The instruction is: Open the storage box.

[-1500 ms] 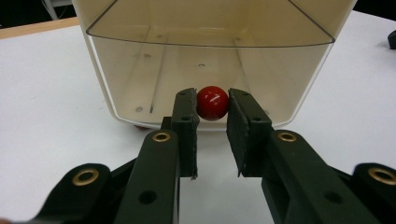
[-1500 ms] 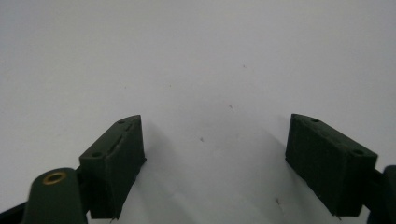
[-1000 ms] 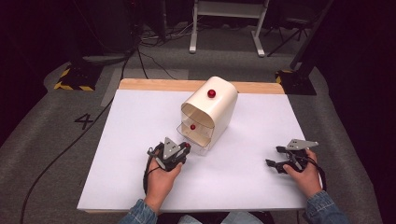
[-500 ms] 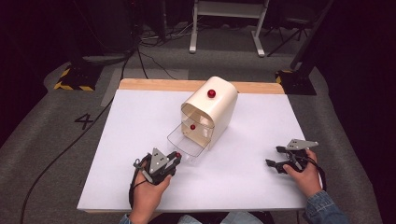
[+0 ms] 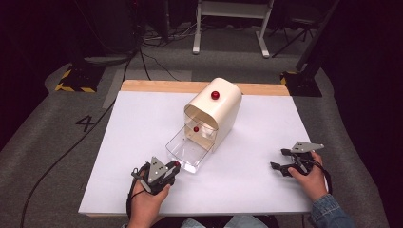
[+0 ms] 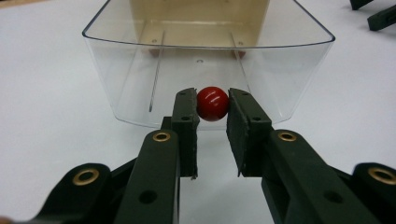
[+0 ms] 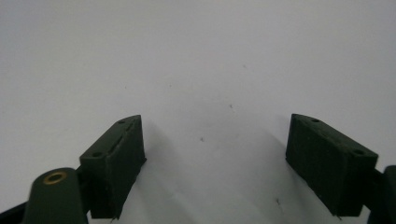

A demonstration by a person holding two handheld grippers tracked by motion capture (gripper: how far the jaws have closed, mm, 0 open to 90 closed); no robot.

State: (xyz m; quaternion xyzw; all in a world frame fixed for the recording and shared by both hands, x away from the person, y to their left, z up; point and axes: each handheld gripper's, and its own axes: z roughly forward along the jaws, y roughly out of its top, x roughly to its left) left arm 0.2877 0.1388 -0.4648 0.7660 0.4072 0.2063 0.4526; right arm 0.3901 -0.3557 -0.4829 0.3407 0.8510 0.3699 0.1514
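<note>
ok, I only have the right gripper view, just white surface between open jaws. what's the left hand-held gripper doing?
Observer: The left hand-held gripper is shut on the small red round knob at the front of the clear plastic drawer.
Operator: drawer in or out?
Observer: Out. It stands well forward of the cream round-topped cabinet.
Operator: anything inside?
Observer: Nothing shows in it; its clear floor is bare.
Operator: and my right one, near the cabinet?
Observer: No. The right hand-held gripper sits low over the white table, apart from the cabinet, off to its right.
</note>
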